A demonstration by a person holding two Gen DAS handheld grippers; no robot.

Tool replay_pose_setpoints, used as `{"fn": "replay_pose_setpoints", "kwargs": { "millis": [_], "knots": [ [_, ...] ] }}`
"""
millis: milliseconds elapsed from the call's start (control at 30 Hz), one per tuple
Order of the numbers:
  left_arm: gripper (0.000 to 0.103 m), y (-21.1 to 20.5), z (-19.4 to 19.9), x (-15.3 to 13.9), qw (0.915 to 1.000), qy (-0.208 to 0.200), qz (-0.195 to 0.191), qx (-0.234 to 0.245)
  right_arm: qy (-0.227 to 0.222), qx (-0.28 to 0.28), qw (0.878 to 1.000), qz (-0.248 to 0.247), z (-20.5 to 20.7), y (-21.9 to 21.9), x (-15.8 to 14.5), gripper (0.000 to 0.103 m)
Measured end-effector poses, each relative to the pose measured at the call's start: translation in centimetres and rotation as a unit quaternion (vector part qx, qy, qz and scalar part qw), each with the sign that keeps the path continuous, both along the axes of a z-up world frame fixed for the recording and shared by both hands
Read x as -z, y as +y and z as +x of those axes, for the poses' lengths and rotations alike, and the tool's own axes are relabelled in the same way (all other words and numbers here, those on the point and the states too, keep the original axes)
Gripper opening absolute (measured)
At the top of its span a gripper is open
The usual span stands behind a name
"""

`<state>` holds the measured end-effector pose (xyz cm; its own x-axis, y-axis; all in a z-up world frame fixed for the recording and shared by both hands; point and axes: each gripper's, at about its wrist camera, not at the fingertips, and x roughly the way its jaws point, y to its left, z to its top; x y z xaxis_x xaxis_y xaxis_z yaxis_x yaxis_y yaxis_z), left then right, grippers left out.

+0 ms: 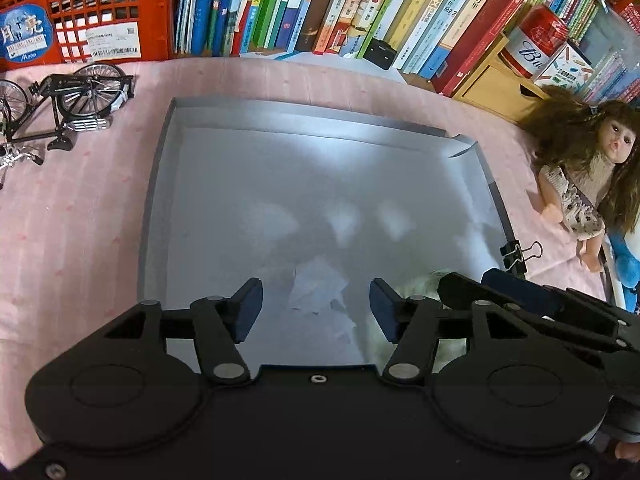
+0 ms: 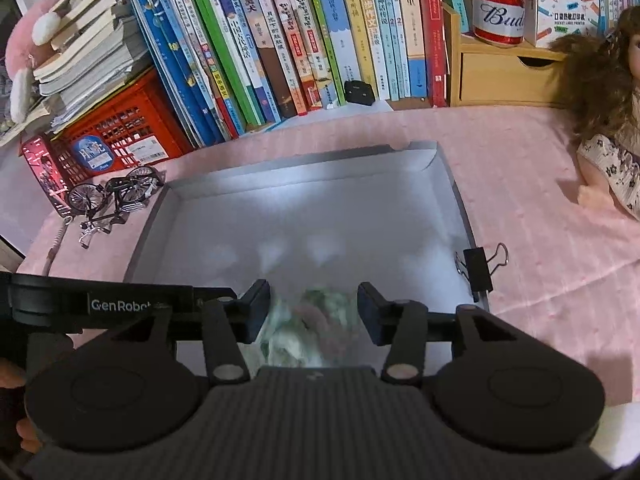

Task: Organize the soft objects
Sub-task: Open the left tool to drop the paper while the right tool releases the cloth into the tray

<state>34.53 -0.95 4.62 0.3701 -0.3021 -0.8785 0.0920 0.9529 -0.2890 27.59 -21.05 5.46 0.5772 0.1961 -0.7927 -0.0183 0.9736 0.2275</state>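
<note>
A shallow grey box lid (image 1: 192, 184) (image 2: 448, 184) lies on the pink cloth. My left gripper (image 1: 316, 310) is open and empty over its near part. A pale fluffy soft object (image 1: 420, 284) shows just right of the left gripper, partly hidden. My right gripper (image 2: 314, 312) is open, with a blurred green, white and pink soft object (image 2: 316, 328) between and below its fingers inside the lid; I cannot tell whether they touch it. A long-haired doll (image 1: 580, 176) (image 2: 612, 168) lies right of the lid. A blue plush object (image 1: 628, 264) lies near the doll.
A row of books (image 1: 320, 4) (image 2: 300, 40), a red crate (image 1: 80, 12) (image 2: 120, 128), a wooden drawer box (image 1: 492, 84) (image 2: 500, 72) and a red can (image 1: 536, 40) (image 2: 500, 0) line the back. A model bicycle (image 1: 68, 104) (image 2: 112, 200) stands left. A binder clip (image 1: 516, 256) (image 2: 480, 268) grips the lid's right wall.
</note>
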Motion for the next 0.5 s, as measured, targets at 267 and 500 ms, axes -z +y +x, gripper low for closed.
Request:
{"fn": "replay_pose_setpoints", "kwargs": {
  "millis": [267,500],
  "knots": [
    [0.063,0.4,-1.0,-1.4,0.9998,-0.017,-0.002,-0.002,-0.021,-0.005,1.0,-0.002,-0.8,0.0,-1.4,0.068],
    [0.066,1.1,-2.7,-3.0,0.9991,-0.042,-0.006,0.002,-0.042,-0.014,0.999,-0.004,-2.2,-0.3,-2.7,0.073]
  ]
}}
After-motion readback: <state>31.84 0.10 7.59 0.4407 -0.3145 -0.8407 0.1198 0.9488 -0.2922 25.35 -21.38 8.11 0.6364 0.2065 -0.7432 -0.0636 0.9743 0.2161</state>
